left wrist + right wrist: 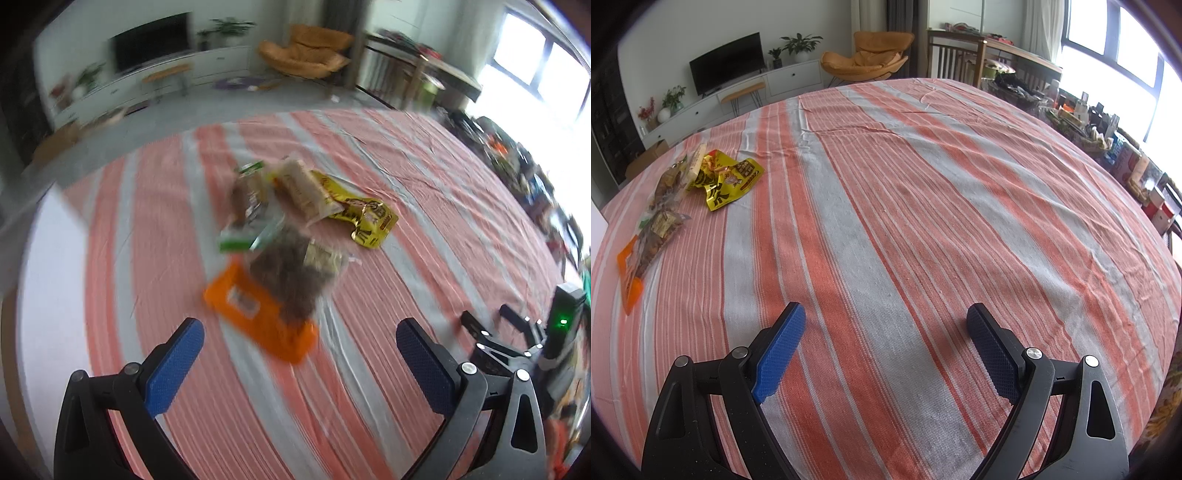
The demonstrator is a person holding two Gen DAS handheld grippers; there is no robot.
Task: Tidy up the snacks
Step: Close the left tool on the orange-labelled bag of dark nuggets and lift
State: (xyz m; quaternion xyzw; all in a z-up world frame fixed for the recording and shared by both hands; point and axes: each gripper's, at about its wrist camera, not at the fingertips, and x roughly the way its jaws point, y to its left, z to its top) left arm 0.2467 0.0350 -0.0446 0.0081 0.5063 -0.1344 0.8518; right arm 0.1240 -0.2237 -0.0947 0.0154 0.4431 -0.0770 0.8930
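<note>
Several snack packets lie in a loose pile on the striped cloth. In the left wrist view an orange packet (pixel 258 317) is nearest, with a clear bag of brown snacks (pixel 291 273) over it, a green-edged bag (pixel 247 218), a pale wafer pack (pixel 303 192) and a yellow packet (pixel 365 218) behind. My left gripper (pixel 299 332) is open and empty just short of the orange packet. My right gripper (pixel 886 314) is open and empty over bare cloth; the pile, with its yellow packet (pixel 727 181) and orange packet (pixel 628 277), lies far to its left. The right gripper also shows in the left wrist view (pixel 491 317).
The table carries a red and grey striped cloth (pixel 923 206). Its right edge is lined with boxes and clutter (pixel 1126 162). Beyond the far edge stand an orange chair (pixel 868 55), a TV cabinet (pixel 738 88) and a wooden table (pixel 990 48).
</note>
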